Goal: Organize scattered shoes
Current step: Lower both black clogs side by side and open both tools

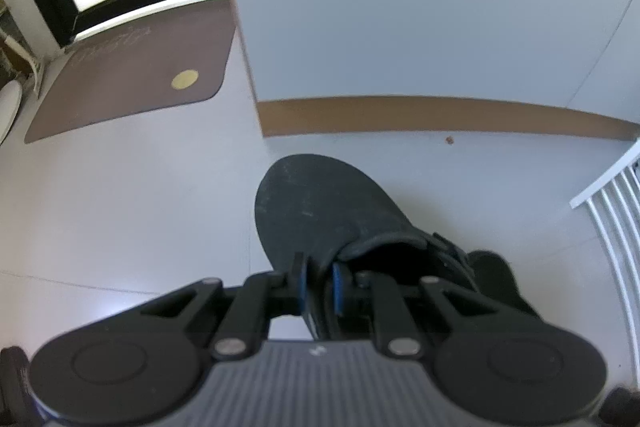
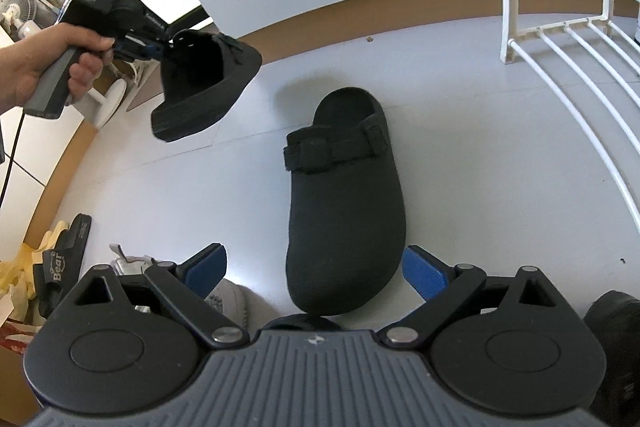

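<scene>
Pale grey smooth floor (image 2: 200,195) runs up to a plain grey wall (image 1: 420,7) edged with a tan wooden baseboard (image 1: 440,115); a brown doormat with a yellow round spot (image 1: 132,79) lies by a bright glass door, and a white wire shoe rack (image 2: 568,39) stands at the right.

In the right wrist view, a person's hand (image 2: 44,63) grips the left hand-held gripper (image 2: 162,47), whose blue pads are clenched on the rim of a black clog with a strap and buckle (image 2: 204,87) — the shoe hangs in the air, clear of the floor, toe tilted up toward the wall. From the left wrist view the same clog's toe (image 1: 316,215) juts forward past the pinched pads.

Its mate, a second black strapped clog (image 2: 344,219), lies flat on the floor just in front of the rack, heel opening toward the wall, toe toward the camera. The right hand-held gripper (image 2: 316,267) hovers over that toe with its blue-padded fingers (image 2: 426,273) spread wide on either side — released, touching nothing.

At lower left sit a black slide sandal printed "Bear" (image 2: 60,259), some pale yellow crumpled material (image 2: 16,267) and a grey-white sneaker (image 2: 228,297), partly hidden by the gripper.
</scene>
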`<control>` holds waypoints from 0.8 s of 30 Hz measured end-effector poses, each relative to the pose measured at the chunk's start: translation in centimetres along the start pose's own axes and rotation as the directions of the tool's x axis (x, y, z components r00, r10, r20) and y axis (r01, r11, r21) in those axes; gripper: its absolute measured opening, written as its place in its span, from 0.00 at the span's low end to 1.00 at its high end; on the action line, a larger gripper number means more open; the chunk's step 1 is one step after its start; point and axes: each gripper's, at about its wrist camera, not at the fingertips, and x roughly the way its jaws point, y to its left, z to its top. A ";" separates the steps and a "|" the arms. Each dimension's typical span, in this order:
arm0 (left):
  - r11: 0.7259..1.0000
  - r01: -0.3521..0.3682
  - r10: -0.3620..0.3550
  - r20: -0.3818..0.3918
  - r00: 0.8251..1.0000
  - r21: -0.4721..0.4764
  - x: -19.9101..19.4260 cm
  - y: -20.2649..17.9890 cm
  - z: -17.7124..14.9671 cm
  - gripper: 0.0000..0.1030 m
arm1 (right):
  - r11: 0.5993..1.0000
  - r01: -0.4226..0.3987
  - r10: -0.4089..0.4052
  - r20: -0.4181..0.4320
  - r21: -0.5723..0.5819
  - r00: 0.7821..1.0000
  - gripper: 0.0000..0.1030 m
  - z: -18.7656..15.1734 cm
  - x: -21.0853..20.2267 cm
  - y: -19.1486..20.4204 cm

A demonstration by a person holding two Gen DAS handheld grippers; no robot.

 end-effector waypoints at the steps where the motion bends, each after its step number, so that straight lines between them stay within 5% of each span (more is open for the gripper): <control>1: 1.000 -0.001 0.001 -0.003 1.000 -0.004 0.2 0.1 -0.3 0.12 | 1.000 -0.001 0.001 -0.002 -0.002 1.000 0.95 -0.1 0.0 0.1; 24: 0.999 -0.034 0.030 -0.102 0.994 -0.035 5.8 2.3 -8.9 0.13 | 0.999 0.034 -0.034 -0.047 0.000 0.998 0.95 -1.1 1.0 -0.7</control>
